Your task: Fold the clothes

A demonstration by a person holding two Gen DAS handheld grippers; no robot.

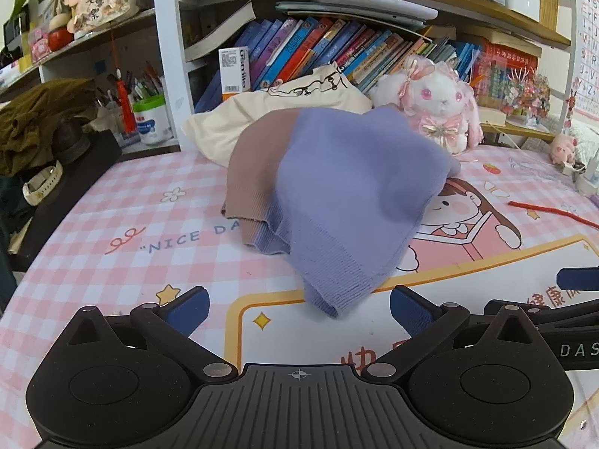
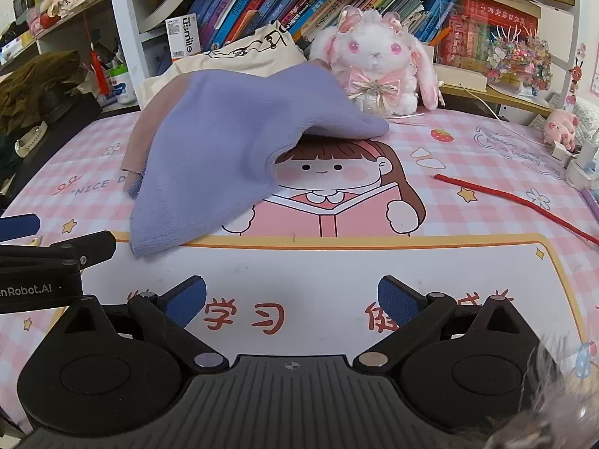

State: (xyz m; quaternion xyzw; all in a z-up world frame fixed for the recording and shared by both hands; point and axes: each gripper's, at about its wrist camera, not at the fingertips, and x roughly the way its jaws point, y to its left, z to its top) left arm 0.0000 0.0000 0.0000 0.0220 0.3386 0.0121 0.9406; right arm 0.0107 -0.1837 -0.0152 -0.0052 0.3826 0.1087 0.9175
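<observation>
Beside the plush rabbit, the purple garment lies crumpled over a brown garment on the bench. Left tongs and right tongs gape wide, empty. Risk: gripping both layers together, dragging the rabbit.

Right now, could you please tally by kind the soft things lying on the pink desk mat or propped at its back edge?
Knitted garments: 1, the purple and mauve sweater
Cloth bags: 1, the cream bag
Plush toys: 2, the white bunny and the small pink plush
Total: 4
</observation>
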